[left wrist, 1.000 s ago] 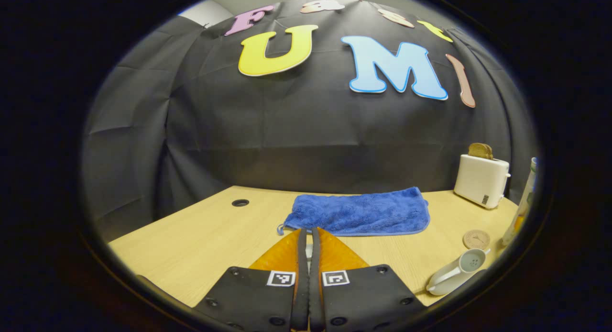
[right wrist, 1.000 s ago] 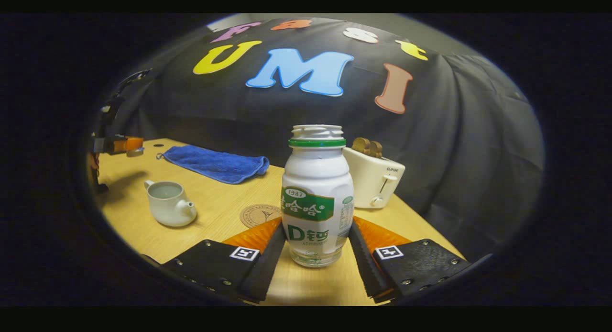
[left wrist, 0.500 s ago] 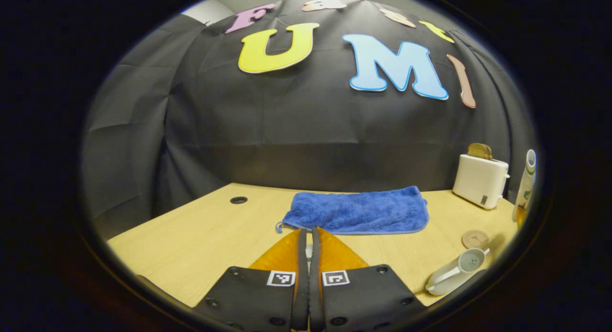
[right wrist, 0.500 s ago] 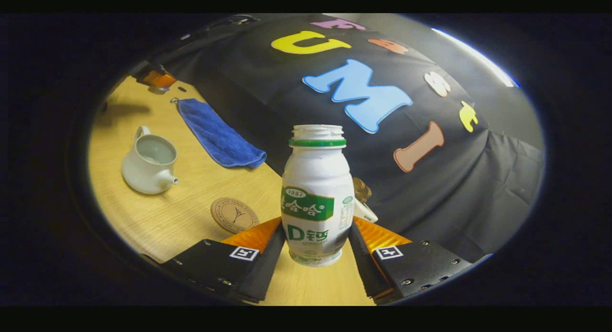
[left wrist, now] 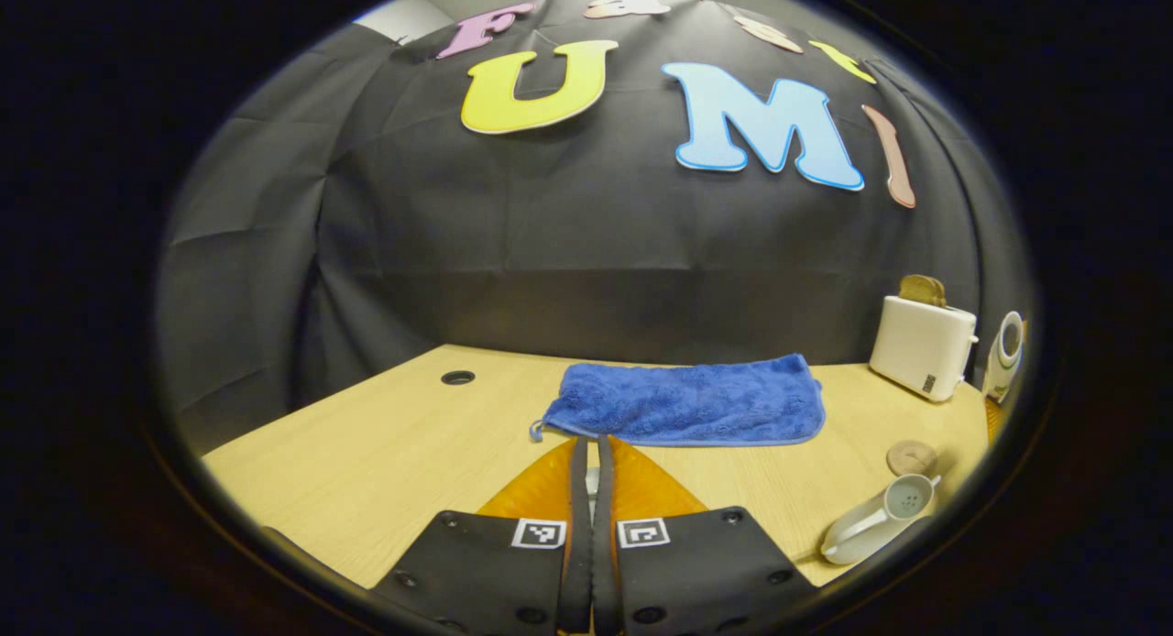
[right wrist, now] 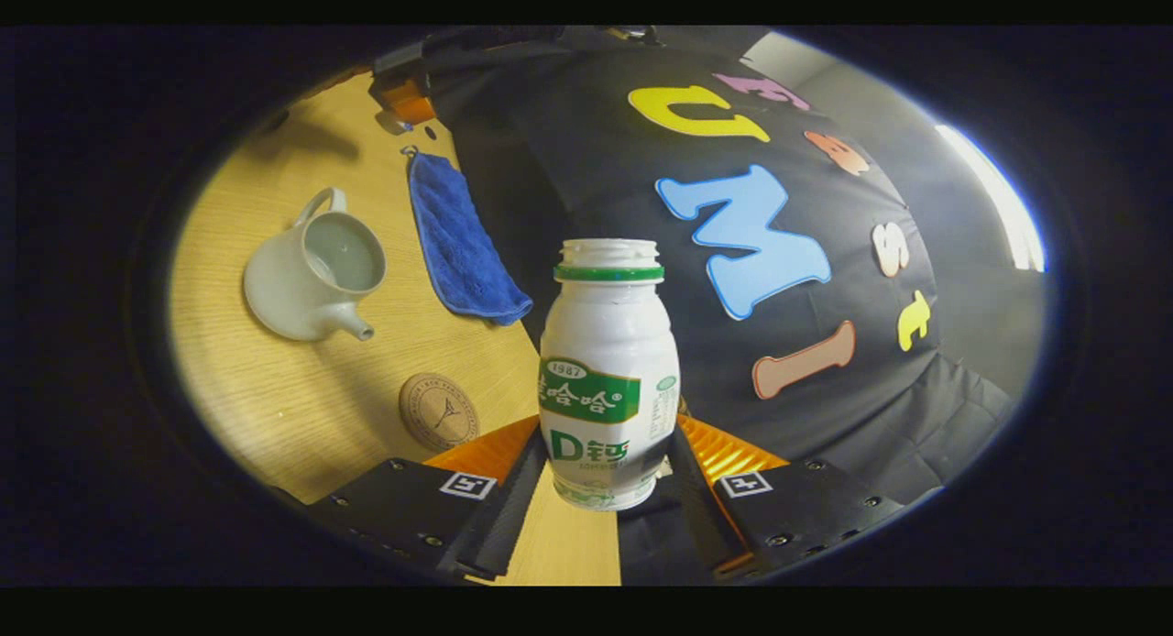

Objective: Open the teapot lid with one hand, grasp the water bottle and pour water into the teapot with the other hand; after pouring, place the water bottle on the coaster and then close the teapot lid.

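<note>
While my rig tilts, the tabletop (right wrist: 275, 389) carries a blue towel (right wrist: 458, 242), then the lidless teapot (right wrist: 307, 283) beside it, then the coaster (right wrist: 438, 411) nearer me. My right gripper (right wrist: 605, 471) is clamped on the water bottle (right wrist: 608, 379), lifted off the wood. My left gripper (left wrist: 591, 471) is squeezed nearly closed on something small; can't tell what.

A pale wood-grain surface (left wrist: 385, 453) with a round cable hole (left wrist: 457, 378) at its far left runs up to a creased black cloth wall (left wrist: 550, 251). Behind the cloth's upper left edge shows a strip of light plain wall (left wrist: 403, 15).
</note>
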Action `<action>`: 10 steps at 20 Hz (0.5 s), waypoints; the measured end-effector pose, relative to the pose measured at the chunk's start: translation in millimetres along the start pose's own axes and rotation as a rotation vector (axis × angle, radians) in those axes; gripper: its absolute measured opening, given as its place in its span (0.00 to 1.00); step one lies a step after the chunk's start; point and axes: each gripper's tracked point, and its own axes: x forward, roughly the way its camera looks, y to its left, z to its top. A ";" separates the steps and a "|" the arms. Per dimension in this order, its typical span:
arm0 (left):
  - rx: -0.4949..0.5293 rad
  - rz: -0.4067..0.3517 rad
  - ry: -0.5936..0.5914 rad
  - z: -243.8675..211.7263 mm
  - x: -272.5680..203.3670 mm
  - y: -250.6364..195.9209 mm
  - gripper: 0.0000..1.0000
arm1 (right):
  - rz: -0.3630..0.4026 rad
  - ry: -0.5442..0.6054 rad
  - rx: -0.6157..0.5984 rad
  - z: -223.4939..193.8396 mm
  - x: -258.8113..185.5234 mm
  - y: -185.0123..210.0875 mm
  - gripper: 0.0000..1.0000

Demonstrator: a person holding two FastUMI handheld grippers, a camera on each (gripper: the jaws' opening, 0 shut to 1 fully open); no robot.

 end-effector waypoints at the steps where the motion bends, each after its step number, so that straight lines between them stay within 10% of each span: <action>1: -0.002 0.002 0.002 -1.4 0.0 0.8 0.06 | 0.000 -0.004 -0.027 2.3 5.0 -1.1 0.74; 10: -0.013 0.012 0.024 -8.3 5.1 7.5 0.06 | -0.016 -0.060 -0.256 19.0 4.7 1.2 0.74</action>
